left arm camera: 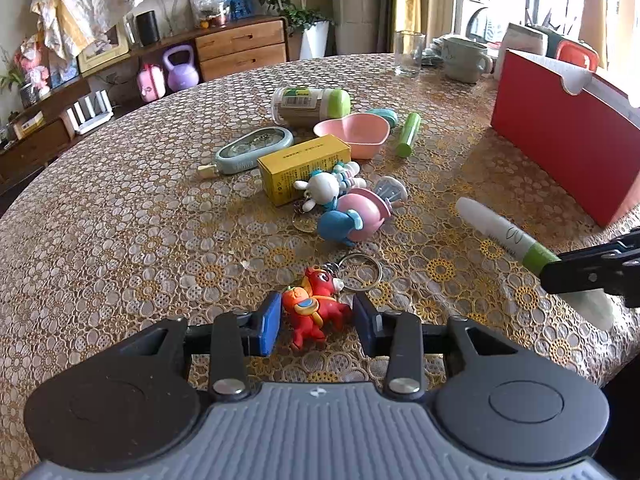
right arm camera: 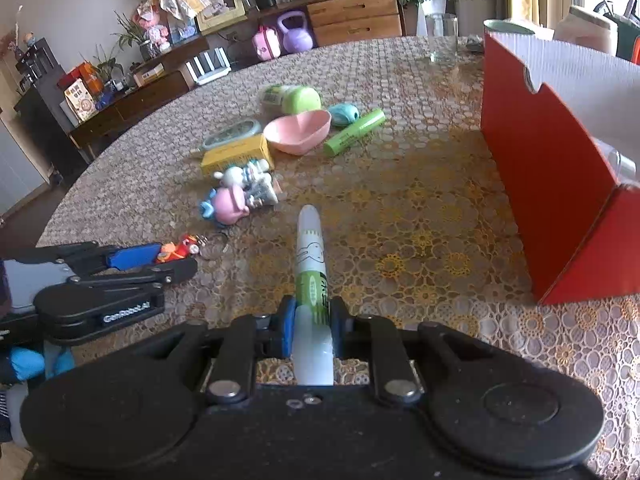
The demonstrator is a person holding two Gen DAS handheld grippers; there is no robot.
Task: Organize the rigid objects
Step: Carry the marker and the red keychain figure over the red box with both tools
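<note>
Two claws work over the surface [left arm camera: 120, 220]: the right claw [right arm camera: 311, 322] clamps a glue stick [right arm camera: 312, 280]; the left claw [left arm camera: 316, 322] brackets a red horse keychain [left arm camera: 316, 308], seemingly not pressing.

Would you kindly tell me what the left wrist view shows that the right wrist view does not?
Only the left wrist view shows the mug behind the drinking glass. Only the right wrist view shows the rabbit drawing on the glue stick clamped in the right tool. Both show the red horse keychain between the left tool's pads, the pink heart bowl and the red box.
</note>
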